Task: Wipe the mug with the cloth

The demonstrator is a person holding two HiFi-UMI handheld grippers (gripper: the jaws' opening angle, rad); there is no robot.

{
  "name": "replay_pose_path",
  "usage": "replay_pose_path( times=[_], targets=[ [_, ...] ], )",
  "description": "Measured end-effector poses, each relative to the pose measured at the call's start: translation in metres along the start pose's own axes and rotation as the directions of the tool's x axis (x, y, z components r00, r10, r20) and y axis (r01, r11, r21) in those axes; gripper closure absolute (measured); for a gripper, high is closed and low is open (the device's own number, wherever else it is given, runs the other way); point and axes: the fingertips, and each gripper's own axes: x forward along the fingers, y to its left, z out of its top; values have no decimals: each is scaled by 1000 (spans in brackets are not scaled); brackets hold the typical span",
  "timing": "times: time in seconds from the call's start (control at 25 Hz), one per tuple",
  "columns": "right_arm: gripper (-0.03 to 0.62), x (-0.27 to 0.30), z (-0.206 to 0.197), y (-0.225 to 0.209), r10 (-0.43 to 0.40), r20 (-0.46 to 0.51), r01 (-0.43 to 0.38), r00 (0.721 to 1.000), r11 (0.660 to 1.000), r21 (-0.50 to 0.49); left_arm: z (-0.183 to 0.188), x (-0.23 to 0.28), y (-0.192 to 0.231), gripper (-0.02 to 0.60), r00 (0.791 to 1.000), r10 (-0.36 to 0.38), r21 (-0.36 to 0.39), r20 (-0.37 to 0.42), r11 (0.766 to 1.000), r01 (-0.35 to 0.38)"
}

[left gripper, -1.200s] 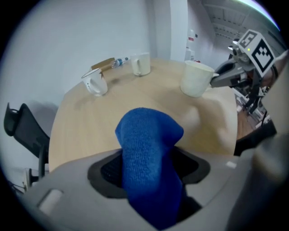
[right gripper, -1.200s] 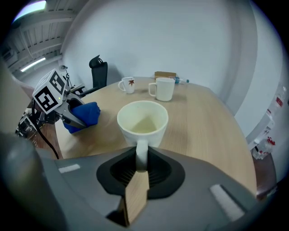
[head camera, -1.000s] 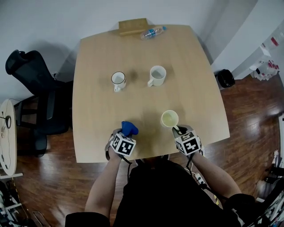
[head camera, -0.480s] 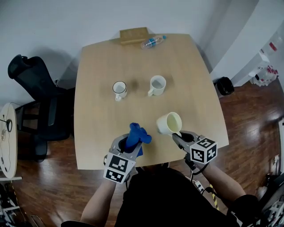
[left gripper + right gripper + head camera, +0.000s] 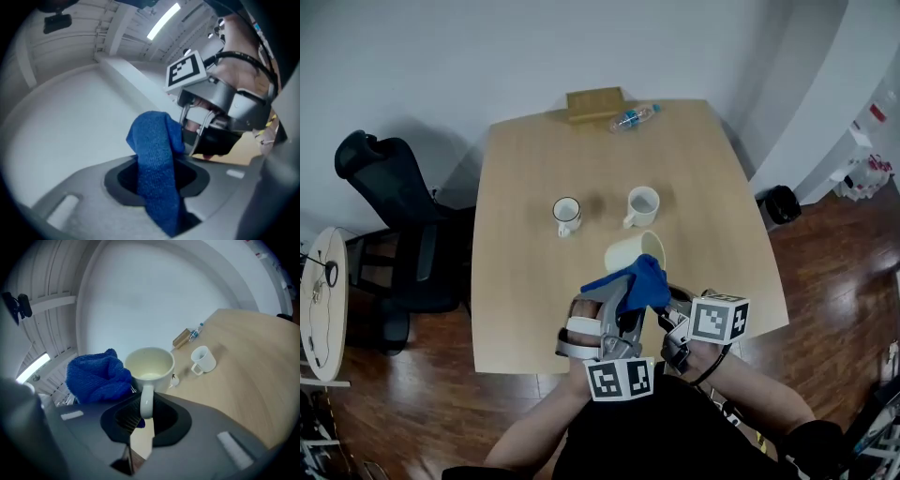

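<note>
A pale wooden surface [image 5: 525,187] fills the middle of the head view, with wood floor around it and a black chair [image 5: 384,187] at the left edge. Two white mugs [image 5: 567,216] stand near its centre, and a bottle [image 5: 635,117] lies beside a wooden block [image 5: 595,103] at the top edge.

Lower centre, both tools are raised above the near edge. The left tool [image 5: 617,314] is clamped on a bunched blue cloth [image 5: 630,284]. The right tool [image 5: 145,420] is closed tight on the handle of a cream mug [image 5: 149,363], which hangs clear of the surface, tipped with its mouth toward the top of the frame. The cloth sits at the mug's left wall, probably touching it, though the overlap hides any contact.

The main risk is the thin handle grip. A hard push from the cloth could twist the mug between the pads and drop it. The cloth, pinched at one end, could also drag free.
</note>
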Motion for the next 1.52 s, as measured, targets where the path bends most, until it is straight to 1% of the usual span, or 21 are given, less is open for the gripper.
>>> replay_pose_path(
  times=[0.2,0.28,0.36,0.44,0.52,0.56,0.64,0.76,0.84,0.92,1.04,1.08,1.12,1.16,1.2,1.24,1.28,1.36,1.44,1.48,1.52],
  targets=[
    [556,-2,-5,7,35,1,-35,999,999,0,-4,-4,4,434,1000,9,69,0,998,-9],
    [556,-5,-5,11,44,-1,-44,999,998,-43,-2,-8,13,434,1000,-24,28,3,999,24],
    [556,-10,-4,17,53,-18,-55,998,990,-133,0,-13,28,434,995,-97,-71,10,993,98],
    [556,-18,-5,23,65,-49,-76,997,963,-260,2,-20,41,434,976,-214,-169,36,961,217],
    [556,-28,-7,30,82,-95,-113,992,910,-398,3,-31,48,433,927,-369,-217,67,901,375],
    [556,-34,-8,34,93,-126,-141,988,877,-460,4,-36,49,433,886,-456,-228,83,857,462],
    [556,-46,-11,43,119,-201,-214,972,798,-563,5,-48,51,430,776,-620,-237,118,741,628],
    [556,-66,-23,59,151,-306,-328,940,647,-688,8,-63,54,430,585,-794,-196,166,555,808],
    [556,-78,-36,76,165,-375,-403,912,519,-754,10,-73,54,430,445,-875,-172,190,417,893],
    [557,-87,-53,100,159,-453,-478,877,379,-792,15,-84,51,430,276,-929,-189,246,233,954],
    [559,-92,-73,143,189,-502,-535,844,217,-817,27,-105,35,434,-29,-929,-201,369,-110,973],
    [559,-92,-79,156,211,-510,-545,834,175,-820,31,-114,27,434,-126,-908,-183,399,-213,960],
    [559,-91,-86,165,225,-522,-558,822,145,-817,37,-123,20,434,-205,-886,-159,417,-293,943],
    [559,-92,-91,169,235,-537,-573,811,126,-810,42,-130,13,434,-262,-867,-134,423,-346,929],
    [559,-92,-96,169,239,-549,-585,800,113,-803,47,-135,8,436,-301,-856,-111,420,-378,919],
    [559,-91,-99,167,242,-556,-591,795,107,-799,50,-138,5,436,-326,-851,-93,412,-395,914],
    [559,-90,-99,168,248,-554,-592,795,116,-798,52,-140,3,436,-342,-849,-82,403,-405,910],
    [557,-90,-94,174,270,-539,-590,798,163,-791,52,-139,3,436,-359,-841,-81,406,-424,902],
    [557,-95,-92,171,292,-541,-606,789,216,-766,54,-135,9,437,-354,-818,-86,453,-435,896],
    [557,-98,-90,167,306,-542,-615,783,250,-747,56,-130,14,436,-334,-803,-88,493,-428,900],
    [557,-100,-86,163,322,-537,-621,780,292,-727,58,-125,22,437,-299,-783,-91,546,-410,908]
  ],
)
